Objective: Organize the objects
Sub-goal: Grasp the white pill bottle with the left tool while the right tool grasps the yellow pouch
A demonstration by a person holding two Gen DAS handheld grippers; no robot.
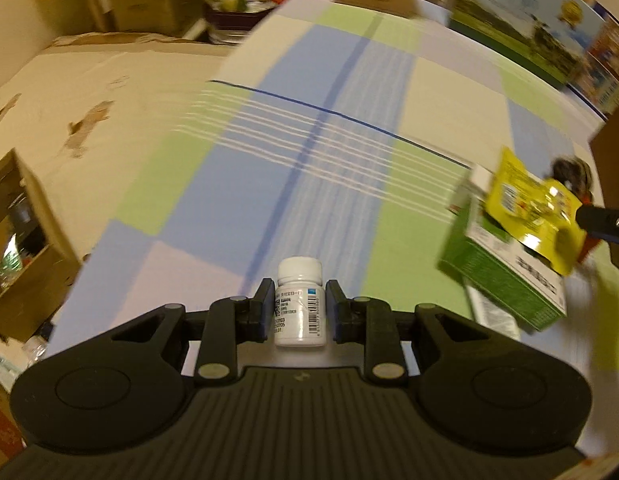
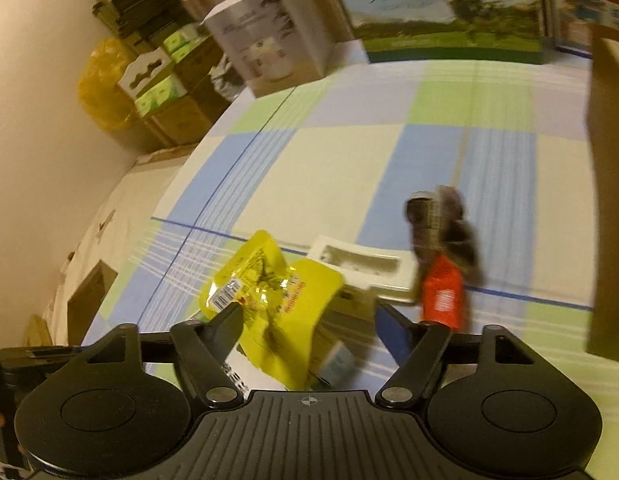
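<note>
Between the left gripper's (image 1: 300, 306) pads: white bottle (image 1: 300, 308), upright, clamped, above the checked cloth (image 1: 213, 208). Off to the right: yellow pouch (image 2: 269, 304) on a green box (image 1: 505, 280), between the right gripper's (image 2: 307, 330) jaws, apart, not pressing. Beside: white tray (image 2: 363, 270), orange pack (image 2: 443, 300).

Warm yellowish light. Surface (image 1: 269, 168) under blue-green-cream checked cloth. Plain cream wall (image 2: 37, 80) on left. Stacked cardboard boxes (image 2: 169, 92) and yellow plastic bag (image 2: 97, 84) in far corner. Open cardboard box (image 1: 17, 232) beside surface.
</note>
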